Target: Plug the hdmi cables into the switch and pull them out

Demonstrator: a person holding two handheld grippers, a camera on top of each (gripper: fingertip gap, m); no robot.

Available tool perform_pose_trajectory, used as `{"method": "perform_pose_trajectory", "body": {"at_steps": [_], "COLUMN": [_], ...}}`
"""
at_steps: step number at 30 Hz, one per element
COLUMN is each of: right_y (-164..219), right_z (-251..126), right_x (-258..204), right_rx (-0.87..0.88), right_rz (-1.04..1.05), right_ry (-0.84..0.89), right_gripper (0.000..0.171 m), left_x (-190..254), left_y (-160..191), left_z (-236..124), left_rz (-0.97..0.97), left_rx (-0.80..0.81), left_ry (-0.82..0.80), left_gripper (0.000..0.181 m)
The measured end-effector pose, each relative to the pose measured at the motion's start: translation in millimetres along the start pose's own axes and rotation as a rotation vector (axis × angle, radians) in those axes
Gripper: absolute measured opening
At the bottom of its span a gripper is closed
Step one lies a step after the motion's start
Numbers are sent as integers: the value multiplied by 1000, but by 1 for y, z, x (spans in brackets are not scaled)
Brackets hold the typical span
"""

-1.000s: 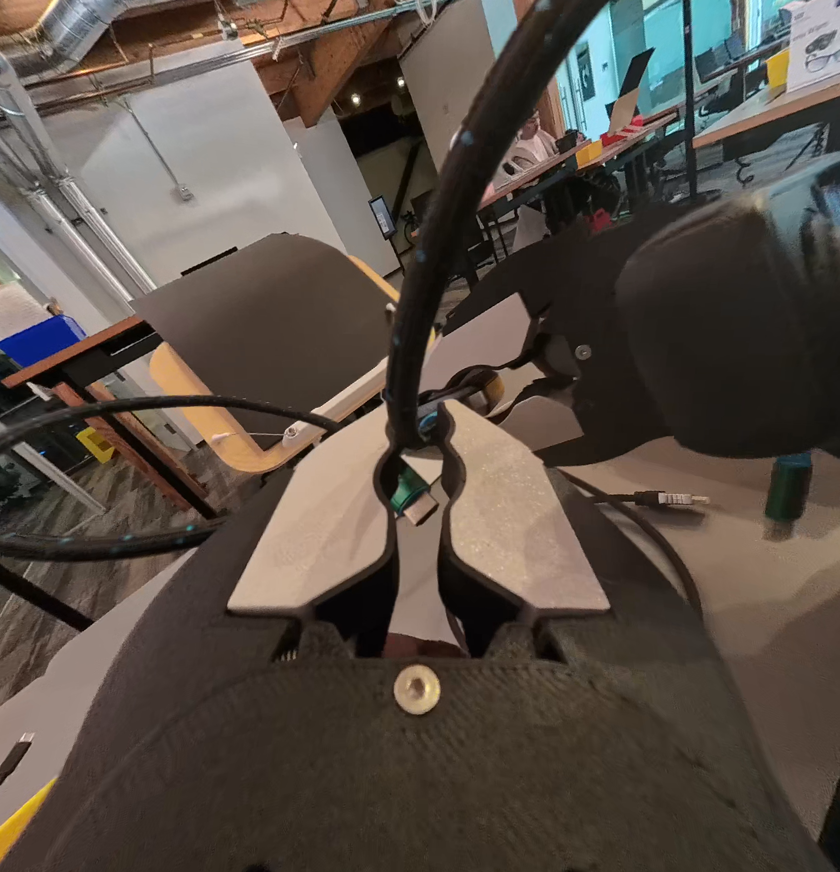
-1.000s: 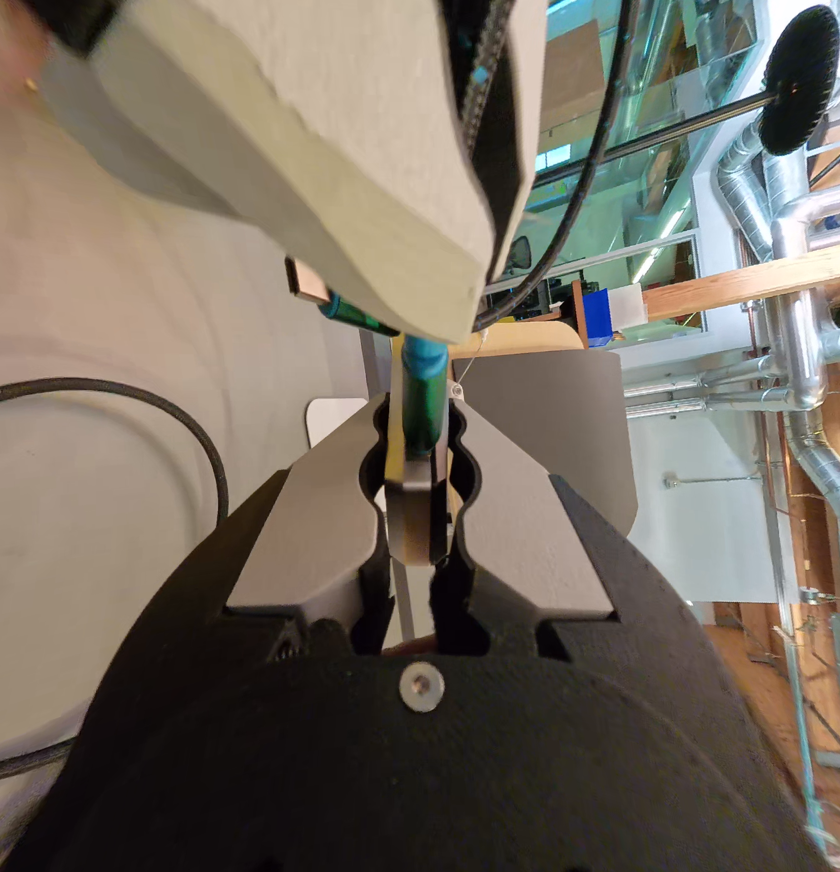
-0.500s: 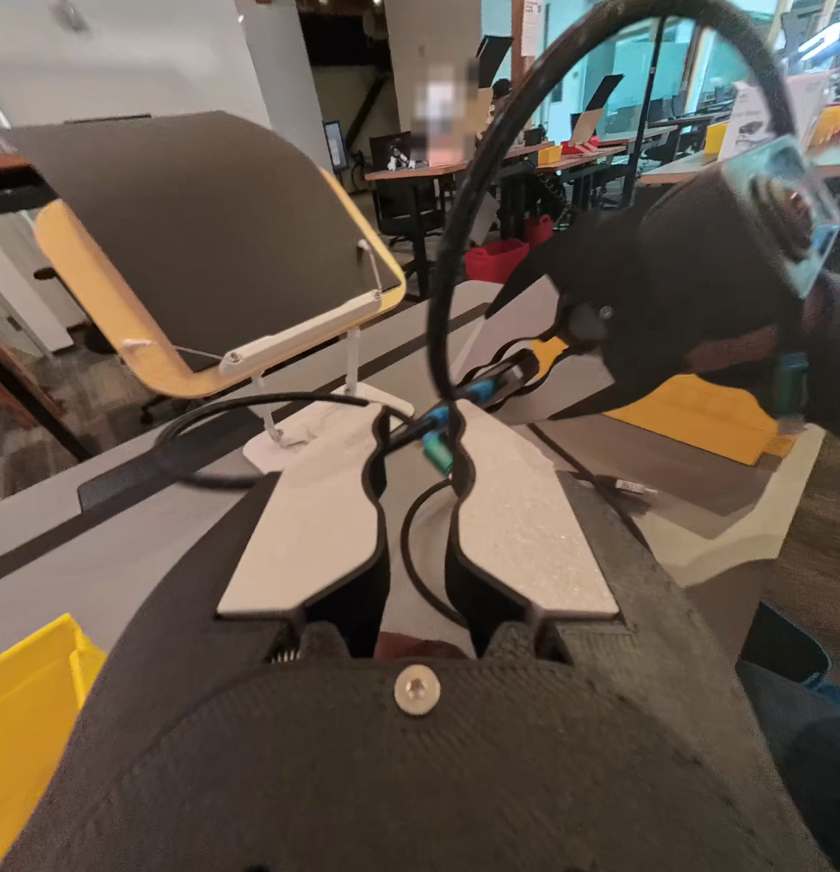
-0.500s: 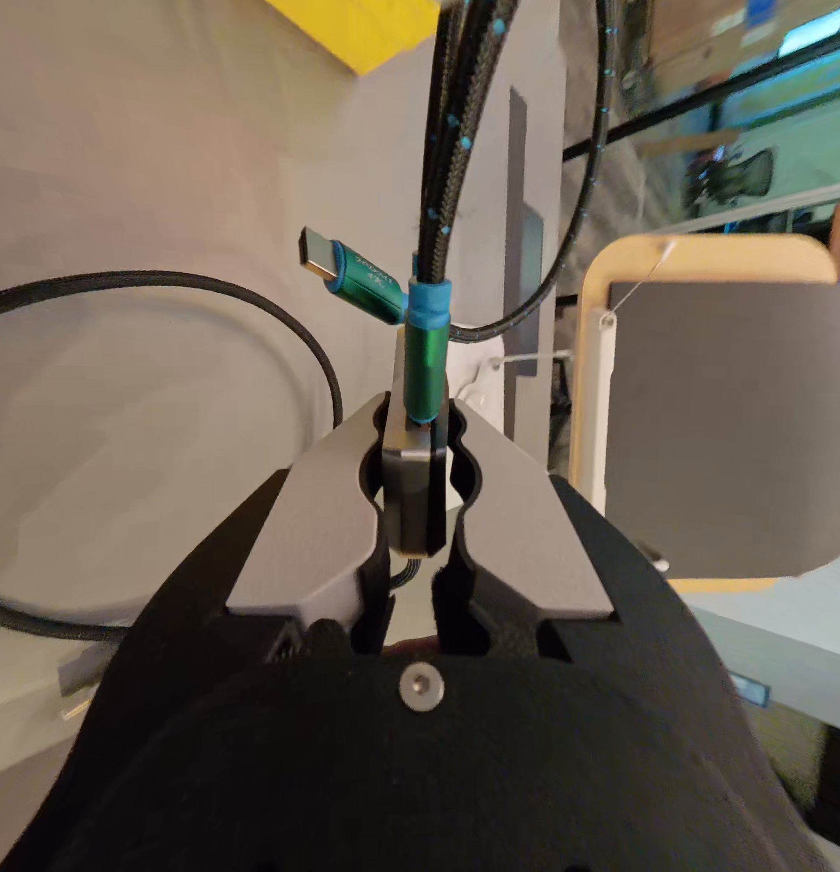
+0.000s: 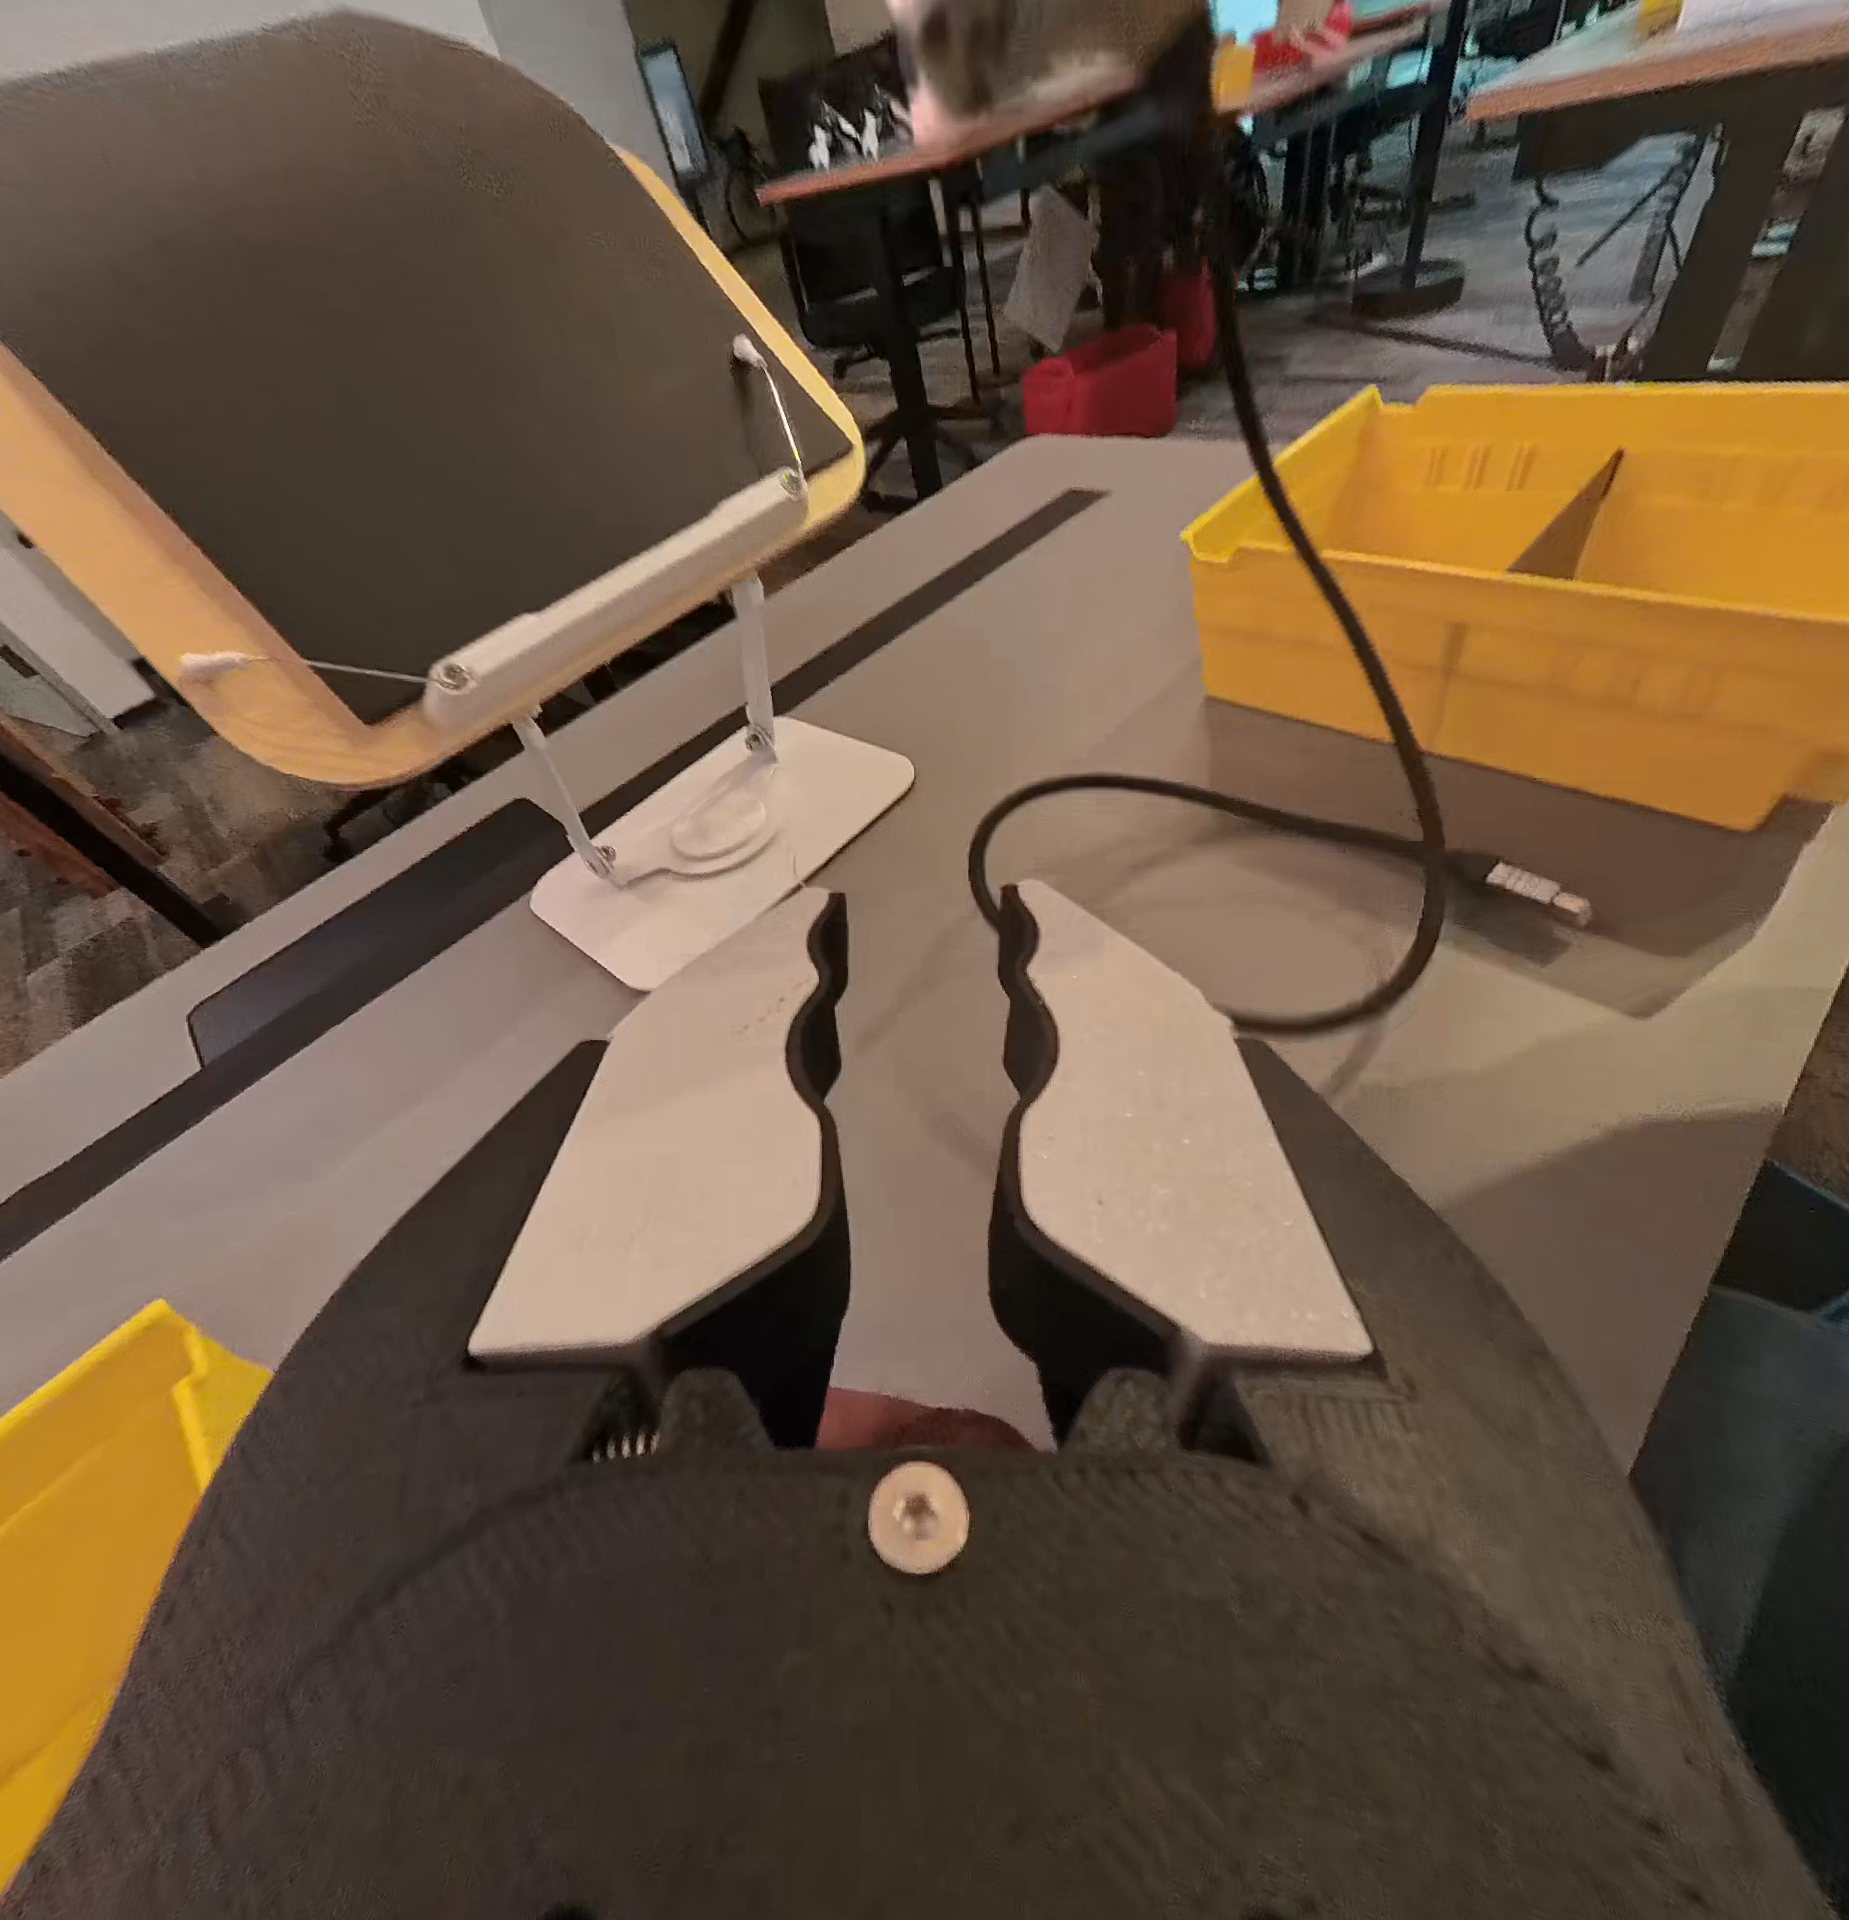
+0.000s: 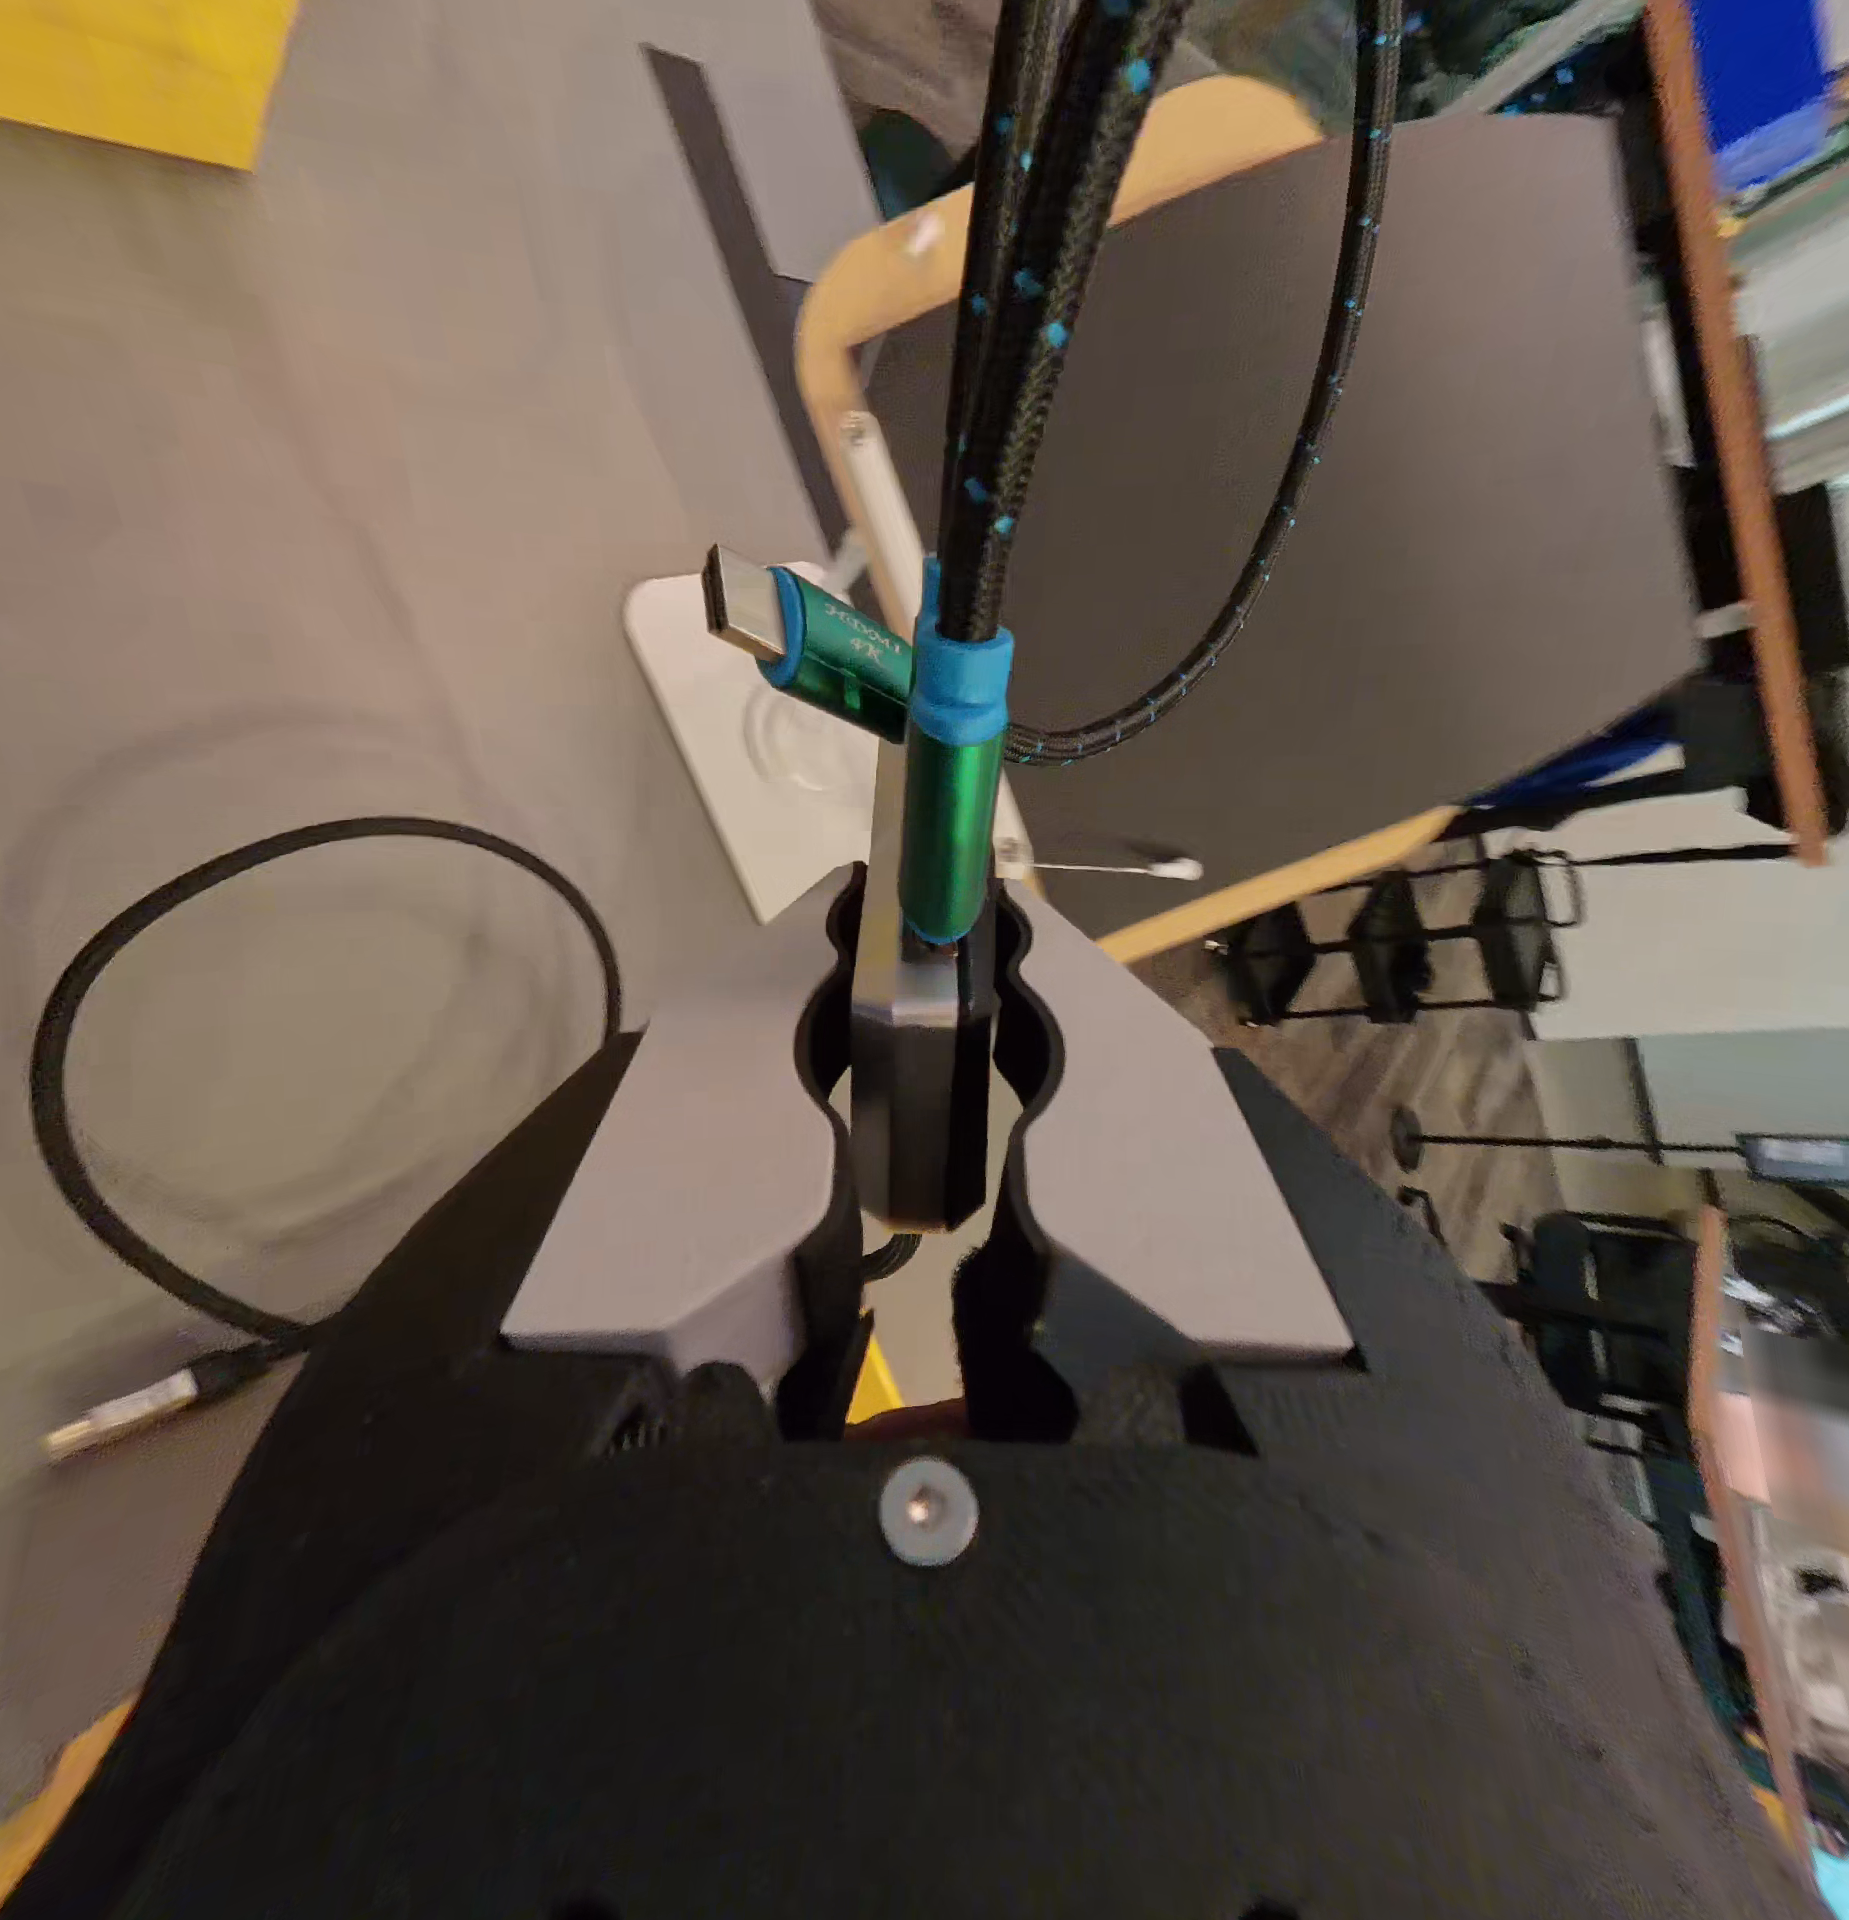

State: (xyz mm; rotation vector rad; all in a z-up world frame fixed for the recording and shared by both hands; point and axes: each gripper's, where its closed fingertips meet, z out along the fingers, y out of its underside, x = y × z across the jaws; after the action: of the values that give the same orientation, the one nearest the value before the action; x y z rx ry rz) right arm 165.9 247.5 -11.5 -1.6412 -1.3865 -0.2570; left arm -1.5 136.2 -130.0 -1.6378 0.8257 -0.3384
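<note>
Pinching the small dark HDMI switch (image 6: pixel 925 1091) between its jaws, the right gripper (image 6: pixel 925 1039) holds it off the table with one green plug (image 6: pixel 946 821) seated and another (image 6: pixel 795 644) dangling free, best grasped by its rigid shell rather than the floppy braided cable (image 6: pixel 1013 312), while the left gripper (image 5: pixel 920 987) hovers spread and empty.
</note>
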Motion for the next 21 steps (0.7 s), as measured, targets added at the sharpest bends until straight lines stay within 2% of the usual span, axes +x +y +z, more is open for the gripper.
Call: {"method": "perform_pose_trajectory", "body": {"at_steps": [6,13,21], "right_y": [-17,-39,-51], "right_z": [-71,-178,-289], "right_x": [97,222,308], "right_rx": [32,105,136], "right_rz": [44,88,123], "right_ry": [173,496,749], "right_gripper": [20,20,20], "left_x": [9,16,19], "left_y": [18,35,47], "left_z": [10,17,21], "left_rz": [13,35,37], "left_rx": [-48,-91,-118], "left_ry": [23,36,44], "left_gripper": [27,26,27]}}
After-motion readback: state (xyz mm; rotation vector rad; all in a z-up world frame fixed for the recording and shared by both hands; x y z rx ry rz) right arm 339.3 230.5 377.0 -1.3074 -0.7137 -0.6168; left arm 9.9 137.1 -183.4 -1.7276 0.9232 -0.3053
